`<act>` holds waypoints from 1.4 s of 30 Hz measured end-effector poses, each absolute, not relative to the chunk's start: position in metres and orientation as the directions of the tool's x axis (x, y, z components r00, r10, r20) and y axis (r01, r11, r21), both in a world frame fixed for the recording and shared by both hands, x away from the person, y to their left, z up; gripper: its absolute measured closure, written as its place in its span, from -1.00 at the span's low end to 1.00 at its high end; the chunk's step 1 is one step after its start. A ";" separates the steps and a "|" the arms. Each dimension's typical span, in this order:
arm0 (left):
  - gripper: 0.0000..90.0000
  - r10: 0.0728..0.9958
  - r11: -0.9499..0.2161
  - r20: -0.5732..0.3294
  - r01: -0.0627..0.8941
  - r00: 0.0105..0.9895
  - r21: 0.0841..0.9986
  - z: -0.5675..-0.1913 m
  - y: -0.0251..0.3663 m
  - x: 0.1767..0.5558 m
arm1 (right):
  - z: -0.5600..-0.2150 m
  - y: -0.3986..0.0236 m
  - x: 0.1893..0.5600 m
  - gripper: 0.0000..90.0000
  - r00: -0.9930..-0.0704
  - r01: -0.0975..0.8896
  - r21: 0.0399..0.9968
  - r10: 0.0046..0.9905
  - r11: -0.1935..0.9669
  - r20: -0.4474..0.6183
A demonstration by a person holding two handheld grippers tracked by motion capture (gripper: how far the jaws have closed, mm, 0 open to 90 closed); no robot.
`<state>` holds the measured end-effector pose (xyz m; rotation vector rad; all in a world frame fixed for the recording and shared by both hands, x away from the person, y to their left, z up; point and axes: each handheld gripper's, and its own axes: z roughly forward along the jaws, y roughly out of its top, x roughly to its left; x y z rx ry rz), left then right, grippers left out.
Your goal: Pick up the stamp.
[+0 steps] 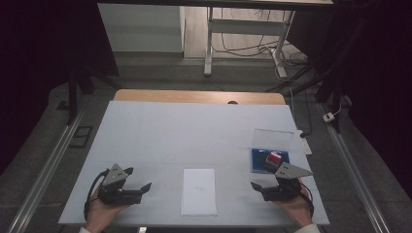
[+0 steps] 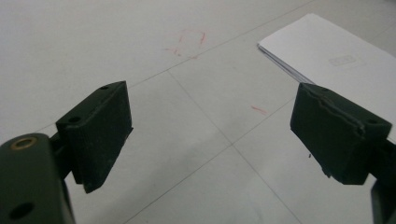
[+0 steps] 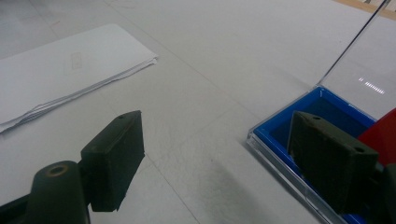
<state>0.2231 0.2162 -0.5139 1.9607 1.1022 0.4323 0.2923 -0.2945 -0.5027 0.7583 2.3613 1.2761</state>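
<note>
A stack of white paper sheets (image 1: 199, 191) lies near the table's front edge, between my two grippers. My left gripper (image 1: 138, 180) rests low at the front left, held by a hand, jaws pointing right toward the paper (image 2: 336, 56). In the left gripper view, my left gripper (image 2: 217, 126) stands open over bare table. My right gripper (image 1: 262, 179) sits at the front right, also hand-held and open (image 3: 219, 154), with nothing between the pads. Just beyond it is a blue box (image 1: 260, 160) with a raised clear lid (image 1: 273, 138) and a red object (image 1: 275, 158) inside.
The white table cover (image 1: 194, 131) has faint red pen marks (image 2: 187, 42). The blue box (image 3: 322, 116) lies close to my right gripper's right jaw, and the red object (image 3: 383, 135) shows behind it. Beyond the table's far wooden edge (image 1: 194, 95) are desk legs and cables.
</note>
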 end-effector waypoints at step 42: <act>-0.71 0.819 -0.288 -0.087 0.537 0.567 0.793 -0.517 0.217 0.225 | -0.474 -0.300 0.294 -0.50 -0.785 0.278 0.856 0.616 0.435 -0.058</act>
